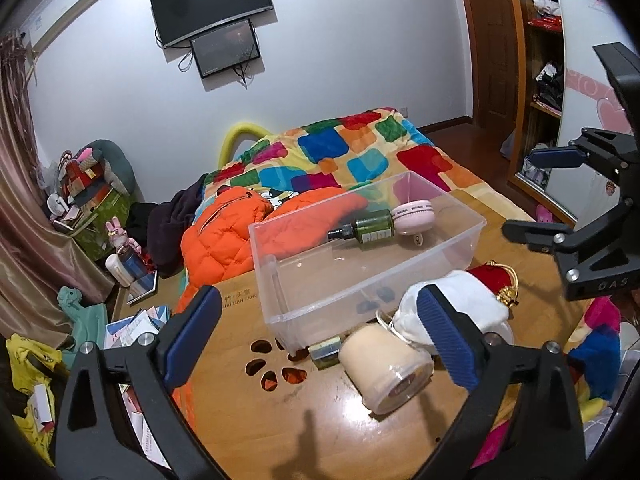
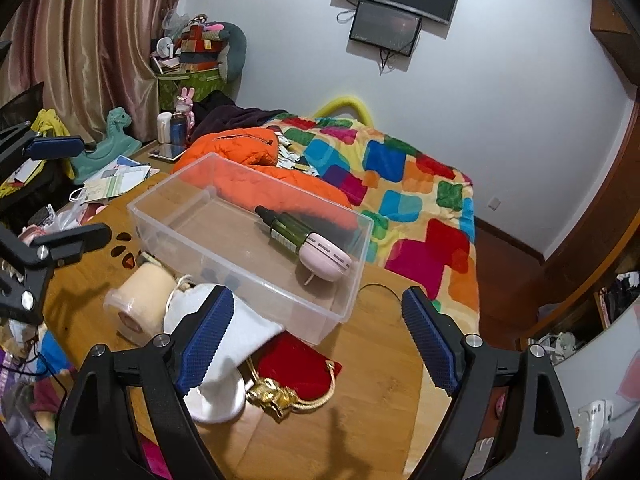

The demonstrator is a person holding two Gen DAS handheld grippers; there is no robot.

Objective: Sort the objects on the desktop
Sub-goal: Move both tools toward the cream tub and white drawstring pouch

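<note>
Both my left gripper (image 1: 320,336) and right gripper (image 2: 318,336) hang released, grasping nothing. The clear bin (image 1: 440,256) ahead holds a green bottle (image 1: 370,229) touching a pink case (image 1: 412,218).

White wall (image 1: 340,80) with two dark screens (image 1: 212,12) mounted above the bed (image 1: 360,152). Bed carries a multicolour patchwork blanket and an orange jacket (image 1: 224,232). Pinkish curtain (image 2: 92,40) left of the bed, wooden wardrobe (image 1: 536,60) right of it, dark wood floor (image 2: 508,248) beside it.
</note>
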